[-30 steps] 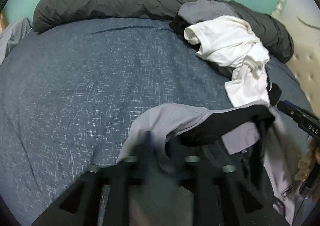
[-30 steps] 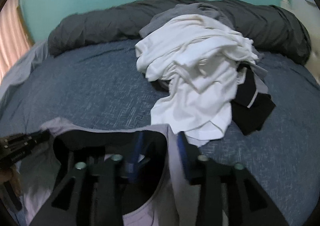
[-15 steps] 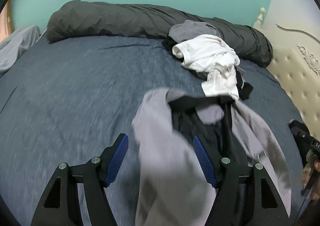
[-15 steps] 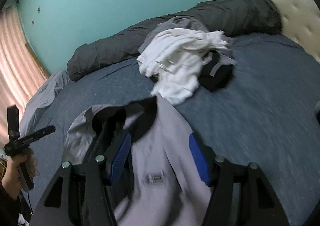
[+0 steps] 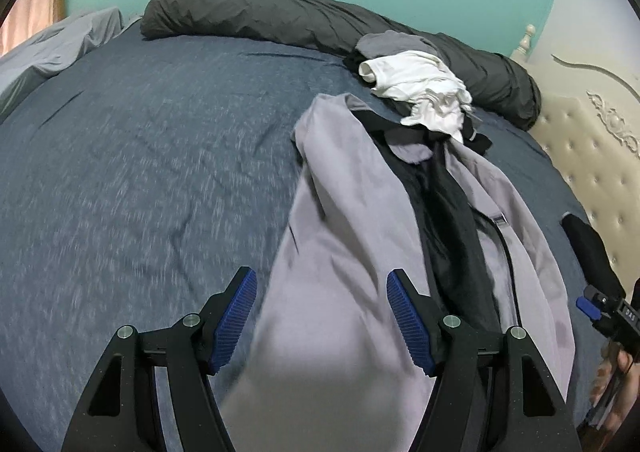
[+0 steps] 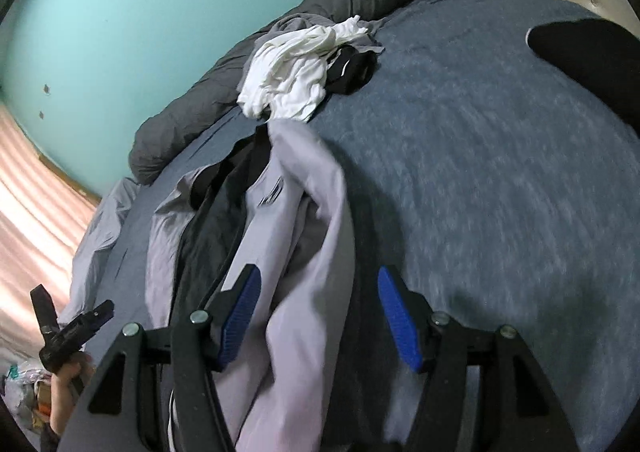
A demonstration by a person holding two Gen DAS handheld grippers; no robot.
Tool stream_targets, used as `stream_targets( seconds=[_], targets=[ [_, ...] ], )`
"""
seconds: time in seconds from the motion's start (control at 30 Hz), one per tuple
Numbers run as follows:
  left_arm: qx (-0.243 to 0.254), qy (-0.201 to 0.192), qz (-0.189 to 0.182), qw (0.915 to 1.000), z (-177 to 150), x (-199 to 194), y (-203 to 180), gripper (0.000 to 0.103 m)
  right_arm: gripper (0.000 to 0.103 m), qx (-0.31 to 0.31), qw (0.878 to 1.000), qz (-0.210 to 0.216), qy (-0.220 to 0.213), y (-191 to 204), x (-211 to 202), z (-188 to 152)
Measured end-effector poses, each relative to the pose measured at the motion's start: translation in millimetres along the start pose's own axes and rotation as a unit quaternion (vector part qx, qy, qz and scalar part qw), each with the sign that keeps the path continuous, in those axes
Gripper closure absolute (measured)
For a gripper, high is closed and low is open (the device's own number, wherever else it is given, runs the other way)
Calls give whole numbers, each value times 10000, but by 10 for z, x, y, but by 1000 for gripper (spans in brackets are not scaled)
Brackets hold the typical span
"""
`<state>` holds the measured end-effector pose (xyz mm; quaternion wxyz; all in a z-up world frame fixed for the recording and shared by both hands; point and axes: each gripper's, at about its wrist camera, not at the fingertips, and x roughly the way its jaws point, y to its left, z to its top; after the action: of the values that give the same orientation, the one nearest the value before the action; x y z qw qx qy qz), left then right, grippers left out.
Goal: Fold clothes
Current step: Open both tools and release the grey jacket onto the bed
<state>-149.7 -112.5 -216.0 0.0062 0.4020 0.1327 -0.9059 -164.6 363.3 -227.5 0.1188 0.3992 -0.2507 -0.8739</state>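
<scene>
While both my grippers hang over the bed [image 5: 132, 156], neither grips anything. My left gripper [image 5: 320, 316] stands wide, its blue pads [image 5: 236, 318] clear of the cloth, and the grey jacket [image 5: 344, 212] runs up between them without being pinched. My right gripper [image 6: 318, 316] is just as wide, with a fold of the same jacket [image 6: 304, 220] lying loose in the gap. I see the jacket stretched lengthwise on the blue sheet, its black lining open down the middle. Its far end touches a heap of white and black clothes [image 5: 420, 92], which sits against the dark rolled duvet [image 5: 280, 24]. Both views are blurred at the near edge, so I cannot tell how the hem lies.
</scene>
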Motion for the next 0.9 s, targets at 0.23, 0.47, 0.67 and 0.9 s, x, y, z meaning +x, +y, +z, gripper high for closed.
stream_targets(
  seconds=[0.23,0.47,0.67,0.9],
  targets=[
    [60,1,44,10000,-377,-53,-86,32,41,84,9998,136,89,53,-209,-461],
    [85,-8,-16,10000,-461,-42,28,32,41,-244,9987,130,439,156,-132,-697],
    [27,-121,-14,9999,-492,-95,134,32,83,-357,9971,44,669,162,27,-768],
    [-2,-119,-33,9999,-525,-134,219,32,100,-455,9970,-211,587,103,-81,-518]
  ],
)
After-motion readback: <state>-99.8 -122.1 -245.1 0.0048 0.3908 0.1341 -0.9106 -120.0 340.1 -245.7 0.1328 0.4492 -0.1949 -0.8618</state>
